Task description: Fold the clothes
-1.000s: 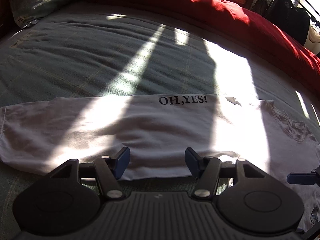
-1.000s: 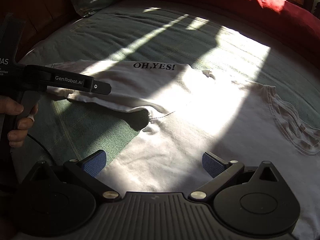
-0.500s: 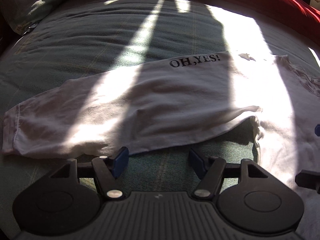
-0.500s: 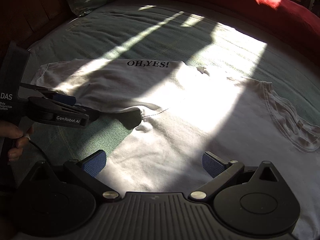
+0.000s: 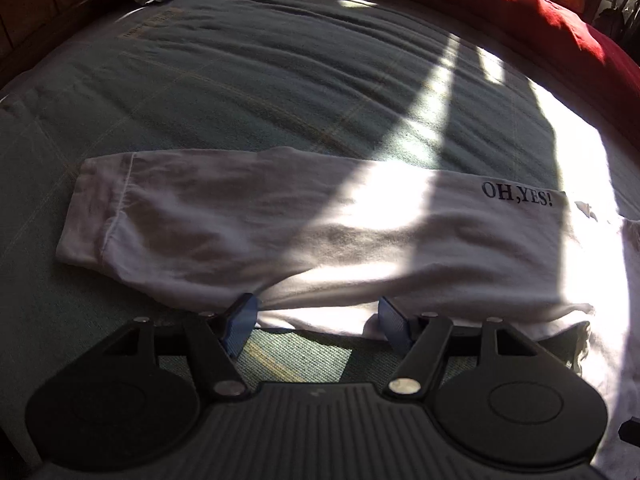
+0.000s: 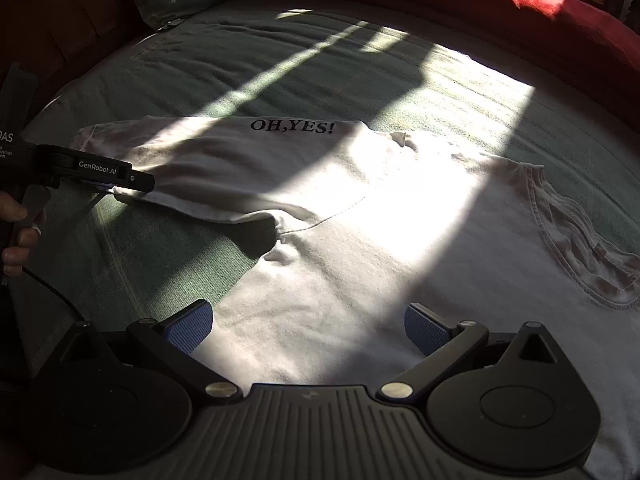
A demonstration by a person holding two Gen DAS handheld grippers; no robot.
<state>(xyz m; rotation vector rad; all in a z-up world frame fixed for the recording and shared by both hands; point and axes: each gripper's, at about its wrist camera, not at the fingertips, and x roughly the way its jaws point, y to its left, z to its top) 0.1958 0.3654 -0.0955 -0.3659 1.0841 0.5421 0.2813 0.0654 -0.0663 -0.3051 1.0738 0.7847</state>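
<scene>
We see a white T-shirt [image 6: 360, 208] spread flat on the green bedspread [image 5: 280, 80], its sleeve folded across the chest with the print "OH,YES!" [image 6: 291, 126] at the fold's far edge. Our left gripper [image 5: 316, 314] sits at the near hem of that folded sleeve, jaws parted, the cloth edge between the blue pads but not pinched. Our right gripper [image 6: 310, 326] hovers wide open over the shirt's body, nearer us than the print, holding nothing
</scene>
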